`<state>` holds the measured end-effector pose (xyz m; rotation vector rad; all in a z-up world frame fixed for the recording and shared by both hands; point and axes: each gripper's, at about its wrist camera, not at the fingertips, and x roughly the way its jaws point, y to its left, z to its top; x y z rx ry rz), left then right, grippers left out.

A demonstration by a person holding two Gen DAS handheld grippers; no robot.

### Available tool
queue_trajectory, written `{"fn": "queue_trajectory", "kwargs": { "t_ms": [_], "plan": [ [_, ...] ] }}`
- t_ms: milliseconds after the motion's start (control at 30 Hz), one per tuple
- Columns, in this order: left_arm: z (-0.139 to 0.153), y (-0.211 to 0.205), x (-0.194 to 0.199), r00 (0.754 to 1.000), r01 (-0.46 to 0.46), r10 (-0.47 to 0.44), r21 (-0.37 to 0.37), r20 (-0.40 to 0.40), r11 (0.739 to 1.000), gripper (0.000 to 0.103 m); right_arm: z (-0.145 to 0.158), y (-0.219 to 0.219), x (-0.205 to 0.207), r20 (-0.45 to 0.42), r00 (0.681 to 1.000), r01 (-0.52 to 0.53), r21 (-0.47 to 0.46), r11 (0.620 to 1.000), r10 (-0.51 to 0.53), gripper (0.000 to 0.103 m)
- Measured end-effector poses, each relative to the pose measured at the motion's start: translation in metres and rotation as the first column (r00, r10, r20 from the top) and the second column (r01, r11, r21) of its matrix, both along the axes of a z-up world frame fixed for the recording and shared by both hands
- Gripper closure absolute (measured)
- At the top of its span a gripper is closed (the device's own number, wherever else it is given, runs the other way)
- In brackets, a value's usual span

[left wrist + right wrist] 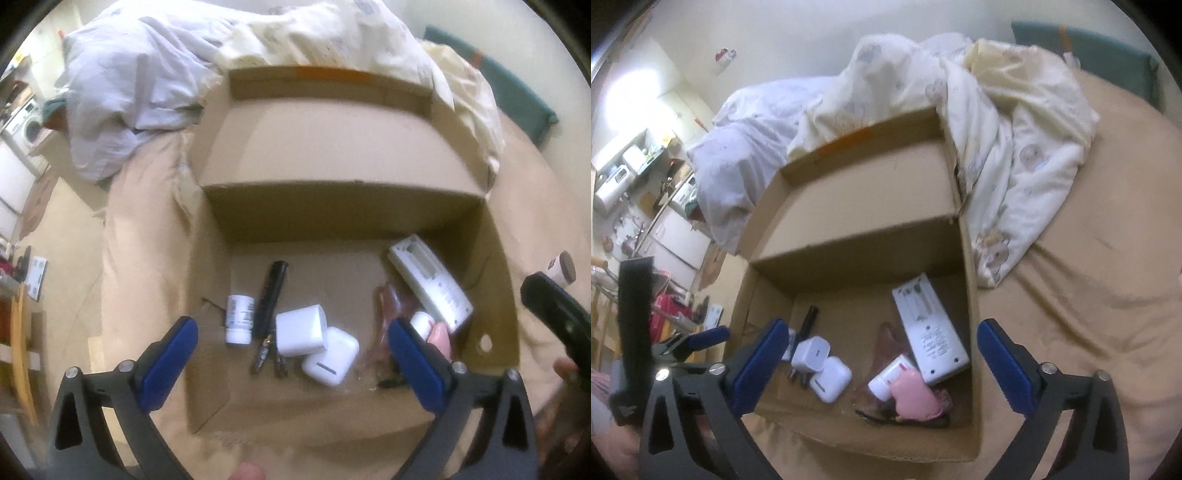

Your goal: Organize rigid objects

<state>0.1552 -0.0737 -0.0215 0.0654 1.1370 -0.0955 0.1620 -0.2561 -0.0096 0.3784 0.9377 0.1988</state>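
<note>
We hold both grippers over the cardboard box (495,258) on the bed, fingers spread wide and empty. A small brown-capped bottle (561,267) lies outside the box at three o'clock of the left gripper (291,354); the right gripper (879,354) looks nearer.

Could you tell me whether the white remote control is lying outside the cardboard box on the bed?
No, the white remote control lies inside the cardboard box, leaning against its right wall.
</note>
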Motion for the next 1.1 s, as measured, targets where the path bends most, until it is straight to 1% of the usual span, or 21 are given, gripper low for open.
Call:
{"fn": "queue_trajectory", "kwargs": {
  "t_ms": [100, 233, 333, 500, 567, 600, 633, 700, 733, 933, 1033, 1100],
  "plan": [
    [0.014, 0.012, -0.007, 0.999, -0.024, 0.025, -0.025, 0.037, 0.999, 0.001, 0.004, 0.002, 0.0, 0.019, 1.0, 0.006, -0.023, 1.0, -0.005, 0.0],
    [0.032, 0.026, -0.022, 0.992, -0.038, 0.04, -0.016, 0.116, 0.999, 0.001, 0.009, 0.006, -0.003, 0.041, 0.999, 0.012, -0.082, 0.997, -0.009, 0.0],
    [0.041, 0.033, -0.034, 0.99, -0.029, 0.032, -0.028, 0.137, 0.999, 0.001, 0.018, 0.01, -0.012, 0.053, 0.999, 0.008, -0.109, 0.994, -0.002, 0.0],
    [0.054, 0.049, -0.059, 0.985, -0.042, 0.051, -0.056, 0.163, 0.998, 0.001, 0.037, 0.014, -0.035, 0.081, 0.997, 0.012, -0.146, 0.989, 0.0, 0.0],
    [0.056, 0.052, -0.069, 0.983, -0.058, 0.059, -0.013, 0.173, 0.998, 0.001, 0.044, 0.014, -0.046, 0.104, 0.995, 0.022, -0.16, 0.987, -0.006, 0.0],
    [0.056, 0.053, -0.075, 0.981, -0.078, 0.072, 0.026, 0.18, 0.997, 0.001, 0.047, 0.015, -0.053, 0.113, 0.994, 0.023, -0.167, 0.986, -0.004, 0.0],
    [0.056, 0.054, -0.084, 0.975, -0.107, 0.089, 0.082, 0.202, 0.991, 0.001, 0.048, 0.015, -0.058, 0.117, 0.993, 0.022, -0.173, 0.985, -0.001, 0.0],
    [0.053, 0.057, -0.099, 0.969, -0.12, 0.09, 0.121, 0.23, 0.985, 0.001, 0.051, 0.016, -0.069, 0.122, 0.993, 0.023, -0.183, 0.983, -0.001, 0.0],
    [0.052, 0.058, -0.105, 0.969, -0.115, 0.085, 0.123, 0.232, 0.986, 0.001, 0.051, 0.017, -0.075, 0.12, 0.993, 0.023, -0.187, 0.982, -0.001, 0.0],
    [0.043, 0.055, -0.131, 0.982, -0.043, 0.038, 0.022, 0.187, 0.999, 0.001, 0.048, 0.022, -0.102, 0.122, 0.992, 0.043, -0.195, 0.98, -0.02, 0.0],
    [0.037, 0.054, -0.132, 0.981, -0.048, 0.044, 0.02, 0.186, 0.999, 0.001, 0.041, 0.025, -0.111, 0.119, 0.993, 0.048, -0.193, 0.98, -0.025, 0.0],
    [0.033, 0.057, -0.131, 0.982, -0.06, 0.057, 0.012, 0.178, 0.998, 0.001, 0.035, 0.027, -0.115, 0.121, 0.992, 0.048, -0.215, 0.975, -0.022, 0.0]
  ]
}}
